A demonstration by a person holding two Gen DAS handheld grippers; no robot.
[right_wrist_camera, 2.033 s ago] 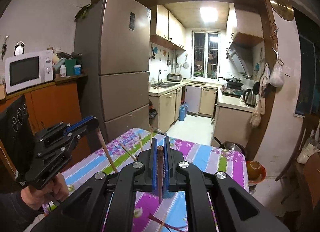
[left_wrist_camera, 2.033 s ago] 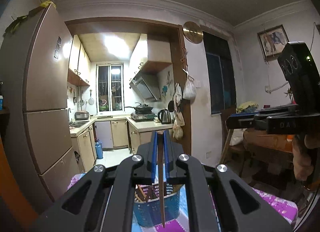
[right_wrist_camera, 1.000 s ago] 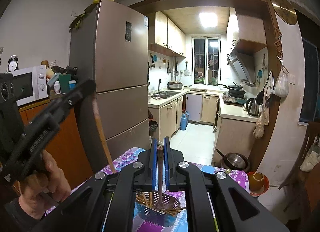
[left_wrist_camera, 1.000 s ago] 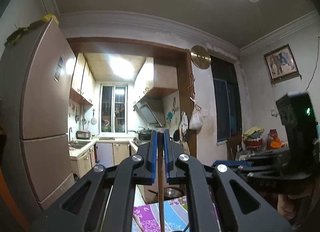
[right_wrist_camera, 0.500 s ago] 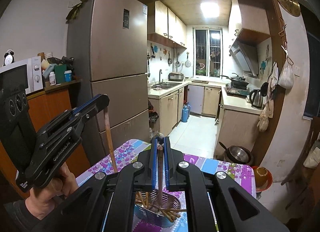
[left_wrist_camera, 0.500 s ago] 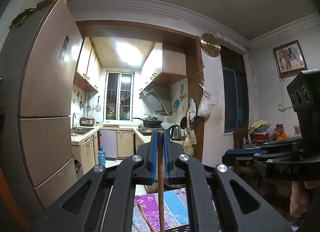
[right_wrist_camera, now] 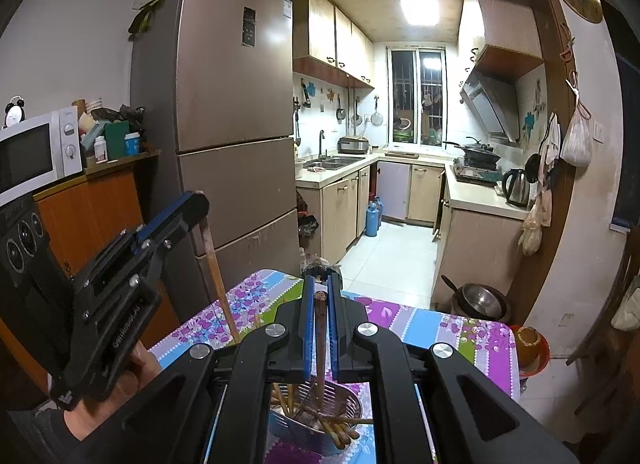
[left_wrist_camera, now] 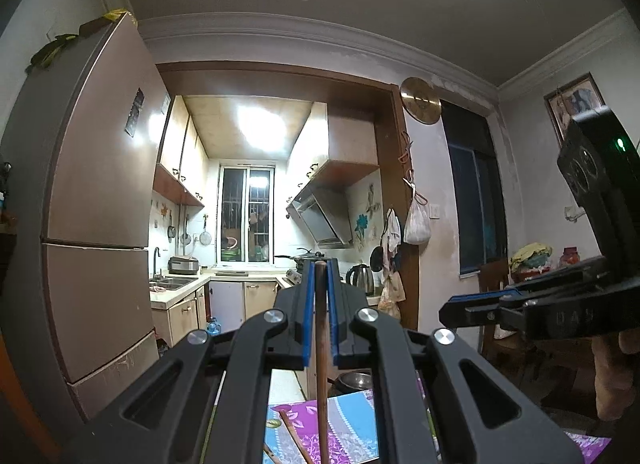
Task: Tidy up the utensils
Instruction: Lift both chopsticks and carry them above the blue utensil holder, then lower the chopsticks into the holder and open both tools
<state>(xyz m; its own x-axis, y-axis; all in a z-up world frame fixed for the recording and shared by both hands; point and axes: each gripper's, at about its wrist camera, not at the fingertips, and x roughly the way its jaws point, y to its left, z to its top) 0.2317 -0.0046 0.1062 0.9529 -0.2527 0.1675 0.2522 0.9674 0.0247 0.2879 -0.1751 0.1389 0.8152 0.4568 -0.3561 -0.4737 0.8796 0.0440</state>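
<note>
Both tongs [left_wrist_camera: 320,284] [right_wrist_camera: 319,288], seemingly one chopstick [left_wrist_camera: 321,364] [right_wrist_camera: 320,340] each

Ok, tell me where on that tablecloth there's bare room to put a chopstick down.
In the right wrist view, the floral tablecloth lies bare along its far edge and right side, between the right hand-held gripper and the table's far right corner. Crowded: the metal basket full of chopsticks just below that gripper, and the left side, where the left hand-held gripper holds a chopstick.

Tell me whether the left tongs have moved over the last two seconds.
Yes. In the right wrist view the left tongs have risen against the fridge, lifting their chopstick.
</note>
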